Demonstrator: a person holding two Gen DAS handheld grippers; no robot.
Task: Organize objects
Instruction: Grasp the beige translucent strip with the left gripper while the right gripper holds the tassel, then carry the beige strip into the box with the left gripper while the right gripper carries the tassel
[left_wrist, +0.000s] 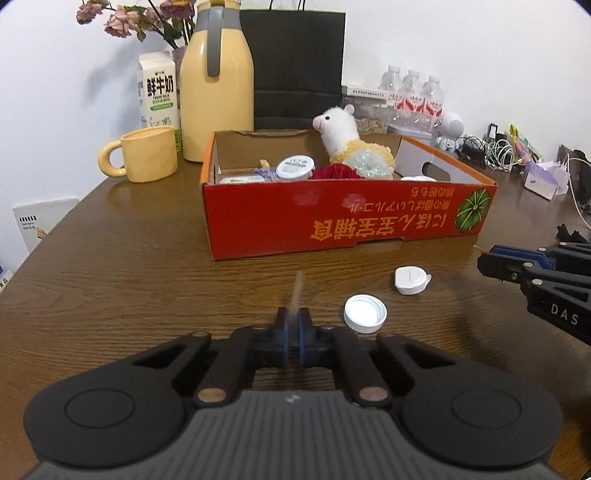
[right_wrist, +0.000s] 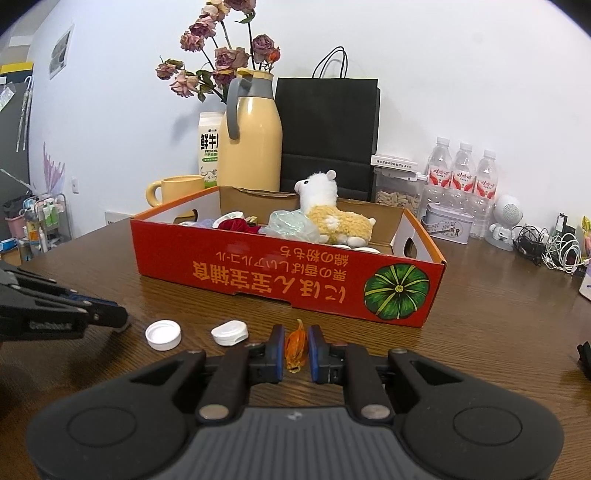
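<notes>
The left claw (left_wrist: 294, 334) pinches a thin blurred strip (left_wrist: 296, 295) and the right claw (right_wrist: 296, 350) pinches an orange wrapper (right_wrist: 295, 349), both above the counter (right_wrist: 480, 332) before the red box (right_wrist: 288, 273).

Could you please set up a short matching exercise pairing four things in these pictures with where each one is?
Things:
1. plush alpaca
2. round cap
3. orange scrap
4. mug

Places:
A. between the right gripper's fingers
B. left of the box, on the table
C. inside the box
D. on the table in front of the box

Pairs: 1-C, 2-D, 3-A, 4-B
</notes>
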